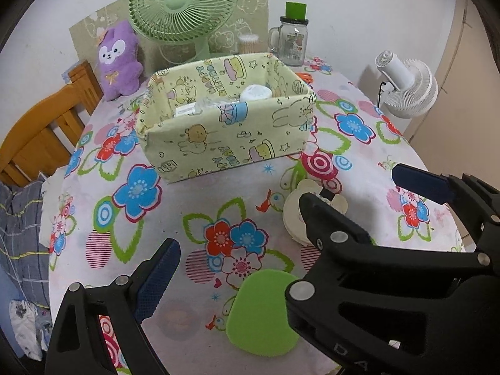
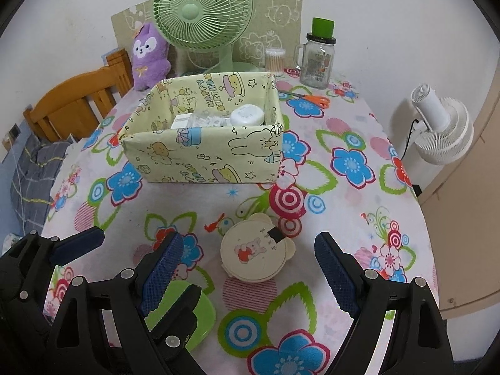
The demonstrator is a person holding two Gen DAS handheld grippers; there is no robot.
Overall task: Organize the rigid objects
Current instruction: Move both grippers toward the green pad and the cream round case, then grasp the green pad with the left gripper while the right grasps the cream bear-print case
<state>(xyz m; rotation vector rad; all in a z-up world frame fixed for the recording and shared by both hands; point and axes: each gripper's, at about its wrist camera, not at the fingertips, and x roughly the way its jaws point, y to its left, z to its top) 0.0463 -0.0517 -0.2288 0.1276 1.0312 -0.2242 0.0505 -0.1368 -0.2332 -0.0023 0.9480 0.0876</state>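
A pale yellow fabric box [image 1: 225, 134] [image 2: 206, 153] stands mid-table and holds a white round jar [image 2: 247, 115] and other small items. A cream bear-shaped round case [image 2: 257, 256] [image 1: 295, 209] lies on the floral cloth in front of it. A flat green case [image 1: 261, 312] [image 2: 184, 315] lies nearer. My right gripper [image 2: 247, 265] is open, its fingers either side of the cream case, just above it. My left gripper [image 1: 237, 268] is open over the green case. The right gripper [image 1: 350, 193] crosses the left wrist view.
A green desk fan [image 2: 203, 12], a purple plush toy [image 2: 150, 56], a glass jar with green lid [image 2: 317, 59], a cotton-swab tub [image 2: 275, 59] and orange scissors [image 2: 309, 98] sit at the back. A wooden chair [image 2: 78, 106] stands left, a white fan [image 2: 443, 128] right.
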